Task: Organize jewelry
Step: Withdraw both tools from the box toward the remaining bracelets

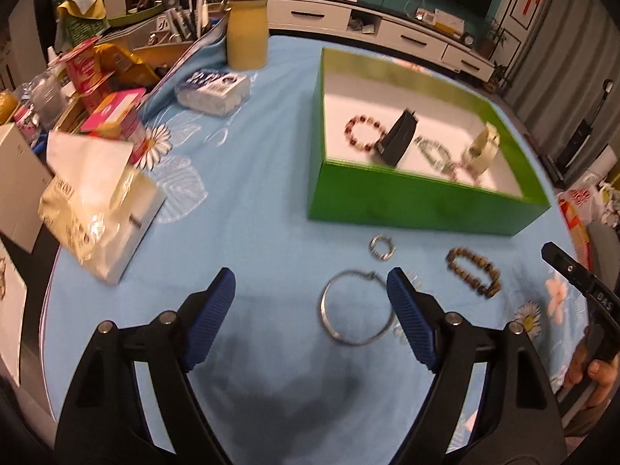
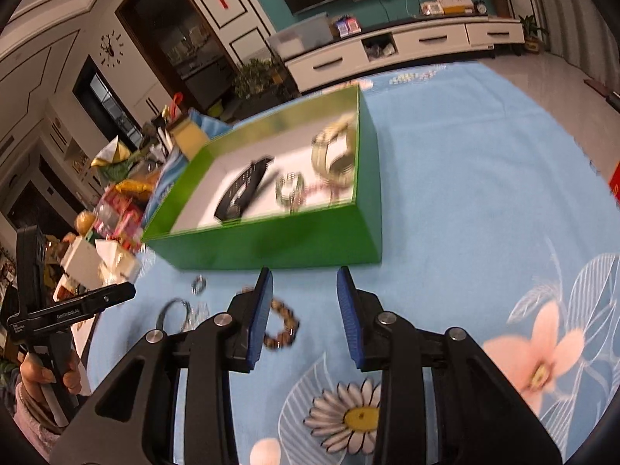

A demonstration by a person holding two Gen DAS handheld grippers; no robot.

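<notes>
Pale blue flowered tablecloth (image 1: 271, 155) across both views, living-room cabinets blurred behind. Green box (image 1: 387, 197) at upper right of the left wrist view, holding a red bead bracelet (image 1: 364, 133), a dark strap (image 1: 399, 141), a pale bangle (image 1: 482, 147) and some tangled chains. Below it on the cloth: small silver ring (image 1: 383, 247), brown bead bracelet (image 1: 474, 273), large silver bangle (image 1: 358, 308) at lower centre. Left gripper (image 1: 312, 312) spread wide, gripping nothing, right blue pad beside the bangle's edge. Right gripper (image 2: 304, 316) partly parted, empty, brown bead bracelet (image 2: 285, 325) just left of its left pad. Tissue pack (image 1: 100, 209) and clutter at far left.
</notes>
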